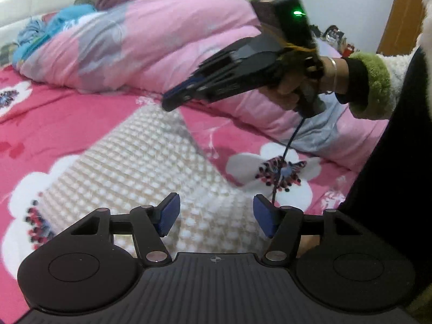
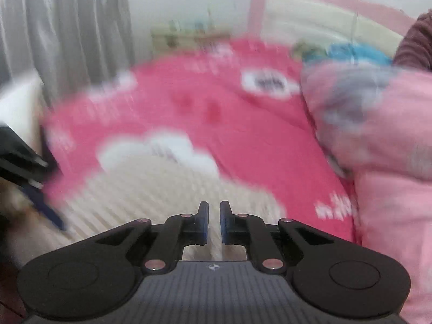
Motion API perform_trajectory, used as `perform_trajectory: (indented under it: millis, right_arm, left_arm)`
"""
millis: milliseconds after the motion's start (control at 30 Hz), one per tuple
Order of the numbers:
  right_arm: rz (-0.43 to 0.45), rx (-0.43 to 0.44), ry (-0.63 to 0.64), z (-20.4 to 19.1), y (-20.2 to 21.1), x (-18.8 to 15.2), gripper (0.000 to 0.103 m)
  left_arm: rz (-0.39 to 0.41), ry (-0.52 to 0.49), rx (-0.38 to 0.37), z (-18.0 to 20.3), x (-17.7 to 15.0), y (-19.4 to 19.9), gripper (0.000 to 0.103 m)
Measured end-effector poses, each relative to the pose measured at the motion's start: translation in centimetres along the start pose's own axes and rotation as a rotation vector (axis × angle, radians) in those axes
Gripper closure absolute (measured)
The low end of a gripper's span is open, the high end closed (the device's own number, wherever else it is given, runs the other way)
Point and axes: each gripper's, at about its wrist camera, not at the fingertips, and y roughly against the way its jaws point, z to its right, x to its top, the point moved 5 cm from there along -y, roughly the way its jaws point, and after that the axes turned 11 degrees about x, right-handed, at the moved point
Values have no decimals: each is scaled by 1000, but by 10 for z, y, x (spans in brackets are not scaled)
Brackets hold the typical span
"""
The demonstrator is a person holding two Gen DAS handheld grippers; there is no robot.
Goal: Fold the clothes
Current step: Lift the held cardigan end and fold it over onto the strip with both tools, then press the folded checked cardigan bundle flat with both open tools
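Cream, knobbly knitted garment (image 1: 140, 162) is spread flat on the pink flower-printed bedsheet (image 1: 67, 113), beside a heaped pink quilt (image 1: 151, 40). The left gripper (image 1: 214, 216) is held above it with jaws spread and empty. The right gripper (image 2: 213, 221) is seen nearly pressed together, nothing pinched.

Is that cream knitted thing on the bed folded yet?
Cannot tell. The cream knitted garment lies flat on the pink sheet; blur hides any fold.

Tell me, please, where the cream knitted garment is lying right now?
In the left wrist view the cream knitted garment lies flat on the pink floral bedsheet, ahead of the left gripper, beside the pink duvet.
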Motion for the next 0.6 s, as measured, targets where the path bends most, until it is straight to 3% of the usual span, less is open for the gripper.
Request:
perform_trajectory:
  millis: [67, 133, 200, 267, 333, 467, 533, 600]
  right_arm:
    - [-137, -39, -64, 10, -40, -32, 100]
    - [-291, -68, -110, 19, -58, -61, 102]
    - [-291, -76, -88, 22, -51, -68, 102]
    - [-233, -157, -71, 28, -23, -50, 102]
    - [-129, -178, -87, 32, 9, -19, 102]
    - [91, -99, -99, 24, 39, 44, 102]
    - [140, -84, -129, 28, 25, 56, 102]
    - [97, -80, -208, 40, -8, 39, 102]
  left_arm:
    - [-42, 22, -11, 7, -19, -20, 44]
    - [-31, 44, -2, 14, -30, -28, 42]
    - [-22, 38, 11, 16, -31, -28, 40]
    - [-27, 51, 7, 13, -29, -28, 40]
    - [-29, 49, 6, 12, -28, -27, 40]
    - [-22, 19, 22, 17, -29, -29, 40]
    - [-23, 13, 24, 19, -30, -30, 40]
    - [-23, 4, 29, 20, -31, -30, 40]
